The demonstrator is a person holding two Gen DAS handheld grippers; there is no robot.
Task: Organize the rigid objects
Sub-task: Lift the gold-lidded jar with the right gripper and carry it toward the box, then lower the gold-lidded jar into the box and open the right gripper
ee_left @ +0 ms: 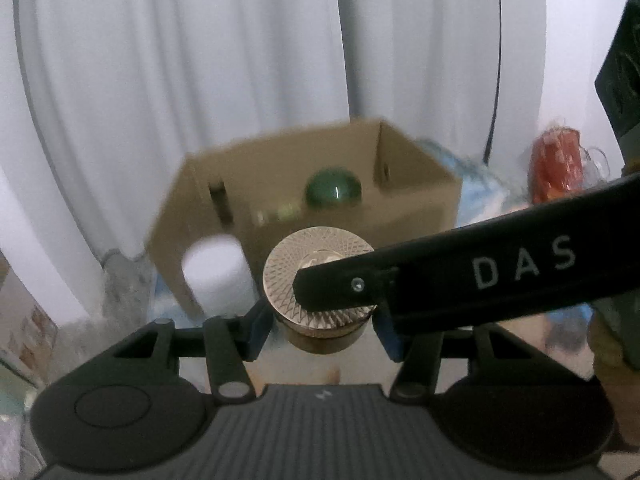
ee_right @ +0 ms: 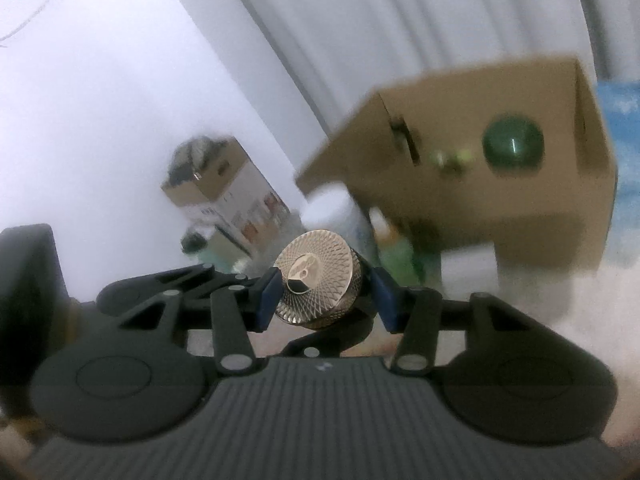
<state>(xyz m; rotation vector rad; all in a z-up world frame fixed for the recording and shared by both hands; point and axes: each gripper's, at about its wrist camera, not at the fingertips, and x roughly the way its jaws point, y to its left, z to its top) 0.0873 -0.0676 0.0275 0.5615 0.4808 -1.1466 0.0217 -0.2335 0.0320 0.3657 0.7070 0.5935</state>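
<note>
A: Where is the gold jar [ee_left: 320,280]?

B: It sits clamped between the blue pads of both grippers, patterned lid up and tilted toward the cameras, its short axis near upright. The left gripper [ee_left: 322,326] grips its sides; the right gripper [ee_right: 324,300] does too, one finger lying across the lid.

A: And behind it?

B: An open cardboard box [ee_left: 416,208] holding a green ball [ee_left: 333,192], with white curtains [ee_left: 200,80] beyond.

Round jar lid [ee_left: 318,276]: gold-tone metal look, engraved lattice, shiny. Cardboard box [ee_left: 416,204], frame centre: matt brown. Green ball [ee_left: 333,191] inside: glossy. Curtain [ee_left: 200,60], upper frame: white cloth, pleated. Gripper pads [ee_right: 267,300]: blue, matt.
</note>
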